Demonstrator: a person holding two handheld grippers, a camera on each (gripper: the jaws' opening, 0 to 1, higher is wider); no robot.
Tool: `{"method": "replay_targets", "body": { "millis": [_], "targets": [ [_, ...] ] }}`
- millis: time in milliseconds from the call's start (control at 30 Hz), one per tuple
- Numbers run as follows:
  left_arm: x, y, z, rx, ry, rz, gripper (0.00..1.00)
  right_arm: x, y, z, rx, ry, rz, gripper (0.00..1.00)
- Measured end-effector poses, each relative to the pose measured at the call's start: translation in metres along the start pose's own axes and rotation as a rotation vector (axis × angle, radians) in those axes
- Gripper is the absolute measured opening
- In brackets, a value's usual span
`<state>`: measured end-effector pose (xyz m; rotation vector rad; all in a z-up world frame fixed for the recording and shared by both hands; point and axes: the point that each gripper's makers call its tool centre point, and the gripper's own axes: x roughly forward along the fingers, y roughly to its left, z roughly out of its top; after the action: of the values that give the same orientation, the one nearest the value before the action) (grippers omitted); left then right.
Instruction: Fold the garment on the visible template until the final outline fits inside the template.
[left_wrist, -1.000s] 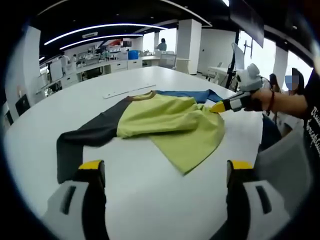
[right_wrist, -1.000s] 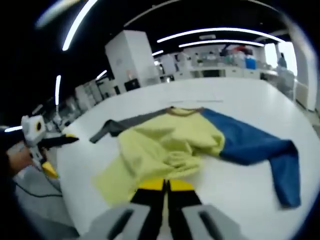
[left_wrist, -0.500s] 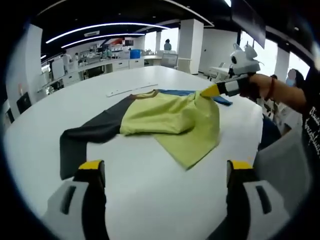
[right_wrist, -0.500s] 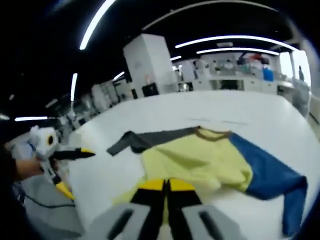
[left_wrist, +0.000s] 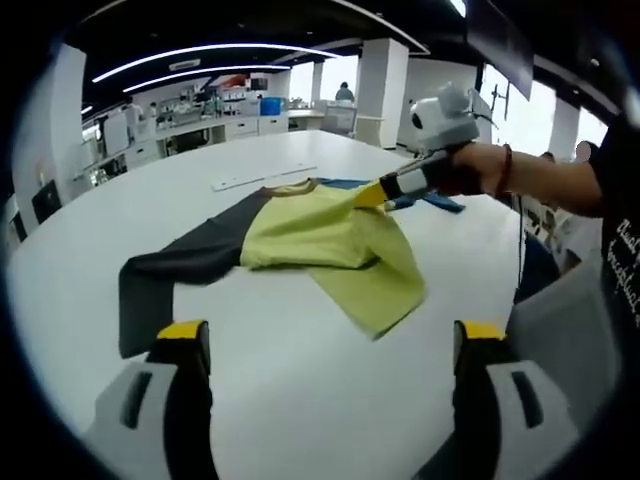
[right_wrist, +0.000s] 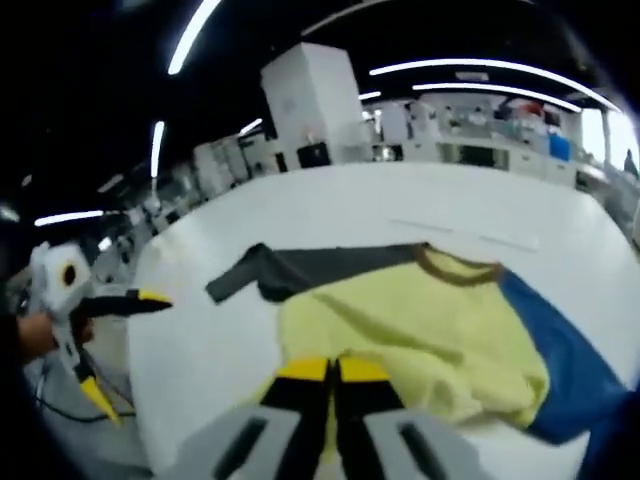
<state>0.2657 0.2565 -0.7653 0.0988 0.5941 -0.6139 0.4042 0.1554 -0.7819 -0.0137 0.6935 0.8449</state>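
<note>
A: Step? Where's the shirt (left_wrist: 320, 235)?
B: Mid-surface (left_wrist: 300, 390). First fold: right gripper (left_wrist: 372, 193) pinches the yellow hem, lifted toward 11 o'clock.
A: Left gripper (left_wrist: 325, 345)?
B: Jaws wide, holding nothing. Next, I'd guess: lay hem flat, fold grey sleeve (left_wrist: 170, 270).

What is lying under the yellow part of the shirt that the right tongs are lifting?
The right tongs fold the shirt's yellow body over itself. Beneath lies white table; the blue sleeve stays partly covered.

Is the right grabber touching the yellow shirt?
Touching. In the left gripper view, the right gripper pinches the yellow shirt and lifts its fabric off the table.
</note>
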Motion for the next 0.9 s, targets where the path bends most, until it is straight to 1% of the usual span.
{"method": "replay_targets", "body": {
  "millis": [100,167,233,300,433,467,533,633,667,767,800,833,900],
  "targets": [
    [0.002,-0.003,0.000,0.002,0.005,-0.009,0.99,0.011,-0.004,0.000,-0.005,0.023,0.001,0.00],
    [0.003,-0.004,-0.002,0.004,0.007,-0.012,0.99,0.018,-0.008,-0.004,-0.003,0.053,-0.001,0.00],
    [0.005,-0.005,-0.001,0.002,0.009,-0.015,0.98,0.024,-0.011,-0.007,-0.002,0.066,-0.006,0.00],
    [0.007,-0.004,0.000,-0.006,0.004,-0.016,0.98,0.027,-0.012,-0.012,0.008,0.094,-0.009,0.00],
    [0.009,-0.007,0.002,-0.007,-0.003,-0.025,0.98,0.033,-0.014,-0.025,-0.005,0.163,-0.016,0.00],
    [0.009,-0.008,0.002,-0.006,-0.001,-0.027,0.98,0.037,-0.017,-0.026,-0.005,0.169,-0.018,0.00],
    [0.009,-0.007,0.001,-0.003,0.004,-0.030,0.98,0.039,-0.017,-0.028,-0.009,0.178,-0.016,0.00],
    [0.009,-0.005,-0.001,-0.009,0.007,-0.028,0.98,0.045,-0.023,-0.031,0.011,0.191,-0.020,0.00],
    [0.009,-0.005,-0.001,-0.012,0.006,-0.027,0.98,0.043,-0.021,-0.033,0.011,0.198,-0.020,0.00],
    [0.010,-0.006,-0.002,-0.013,0.009,-0.026,0.98,0.048,-0.025,-0.041,0.015,0.220,-0.021,0.00],
    [0.010,-0.006,-0.002,-0.010,0.013,-0.026,0.98,0.047,-0.023,-0.038,0.046,0.194,-0.017,0.00],
    [0.009,-0.006,-0.002,-0.008,0.014,-0.025,0.98,0.046,-0.024,-0.039,0.049,0.203,-0.018,0.00],
    [0.010,-0.006,-0.002,-0.011,0.014,-0.026,0.97,0.043,-0.023,-0.039,0.057,0.196,-0.014,0.00]
  ]
}}
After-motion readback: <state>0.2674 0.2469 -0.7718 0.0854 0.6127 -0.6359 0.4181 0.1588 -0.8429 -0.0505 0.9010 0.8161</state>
